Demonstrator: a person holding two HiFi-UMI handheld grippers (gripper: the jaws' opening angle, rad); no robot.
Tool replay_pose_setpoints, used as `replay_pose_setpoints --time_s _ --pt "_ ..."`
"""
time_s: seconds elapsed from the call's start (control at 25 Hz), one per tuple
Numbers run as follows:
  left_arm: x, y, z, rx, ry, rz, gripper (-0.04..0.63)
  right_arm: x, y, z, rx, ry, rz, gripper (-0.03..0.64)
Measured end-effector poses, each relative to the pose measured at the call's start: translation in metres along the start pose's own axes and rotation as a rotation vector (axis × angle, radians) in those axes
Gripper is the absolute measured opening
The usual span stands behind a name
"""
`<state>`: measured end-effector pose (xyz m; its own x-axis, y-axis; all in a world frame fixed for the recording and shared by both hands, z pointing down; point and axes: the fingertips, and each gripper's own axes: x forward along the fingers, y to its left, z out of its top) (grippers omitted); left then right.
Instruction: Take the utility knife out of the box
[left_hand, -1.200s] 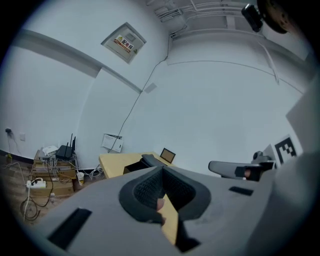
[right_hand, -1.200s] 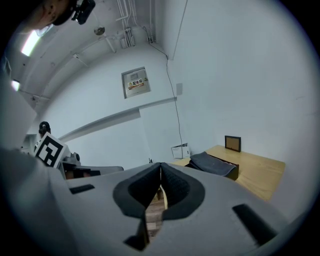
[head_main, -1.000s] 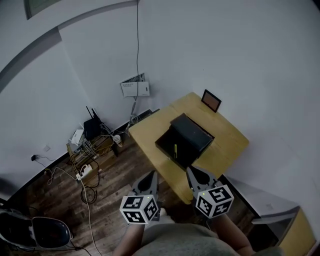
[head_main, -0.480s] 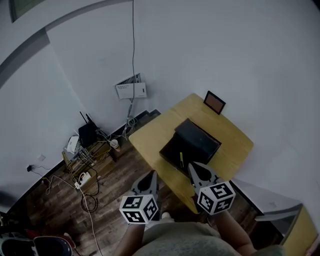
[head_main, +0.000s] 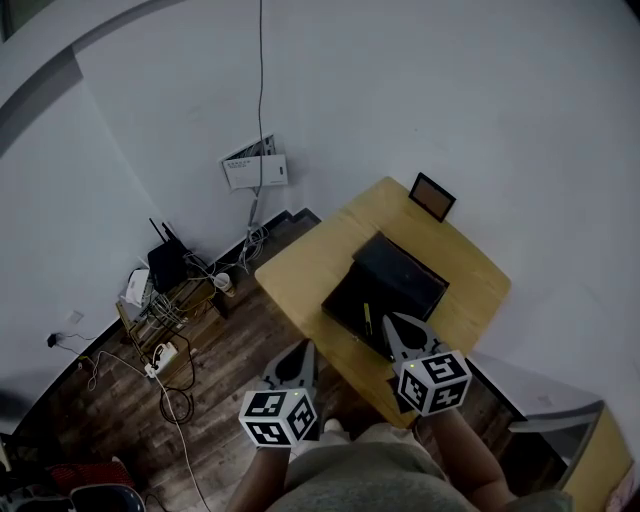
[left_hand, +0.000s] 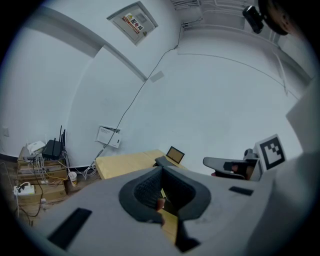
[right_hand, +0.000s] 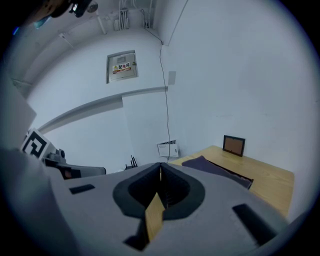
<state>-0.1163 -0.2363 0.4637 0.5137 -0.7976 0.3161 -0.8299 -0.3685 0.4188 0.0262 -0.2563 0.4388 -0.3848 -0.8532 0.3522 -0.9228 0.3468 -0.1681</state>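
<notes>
Utility knife (head_main: 366, 318): one, in one box (head_main: 404, 276)

one table (head_main: 300, 278), one box (head_main: 402, 272), one utility knife (head_main: 367, 318), one picture frame (head_main: 432, 197).

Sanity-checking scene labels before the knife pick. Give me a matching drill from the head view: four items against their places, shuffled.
Items:
1. open black rectangular box
2. slim yellow utility knife
3. small dark-framed brown picture
4. white rectangular panel

Places:
A. inside the box
B. far corner of the light wooden table
C. fixed to the white wall
D. middle of the table

Pairs: 1-D, 2-A, 3-B, 4-C
</notes>
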Motion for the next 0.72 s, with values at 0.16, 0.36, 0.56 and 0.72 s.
replay_pose_setpoints --time_s 0.16,0.36,0.56,0.72 --pt "0.005 0.005 -0.006 -0.013 0.026 -0.006 0.003 0.015 -0.009 -0.012 -0.011 0.049 -0.022 0.0" --pt "0.01 0.007 -0.023 -0.024 0.062 -0.002 0.003 0.037 -0.028 -0.042 -0.01 0.15 -0.034 0.0" --pt "0.011 0.009 -0.033 -0.044 0.072 0.024 0.003 0.066 -0.046 -0.076 -0.006 0.275 -0.019 0.0" --pt "0.015 0.015 -0.041 -0.062 0.076 0.057 0.003 0.087 -0.054 -0.109 0.001 0.396 0.017 0.002"
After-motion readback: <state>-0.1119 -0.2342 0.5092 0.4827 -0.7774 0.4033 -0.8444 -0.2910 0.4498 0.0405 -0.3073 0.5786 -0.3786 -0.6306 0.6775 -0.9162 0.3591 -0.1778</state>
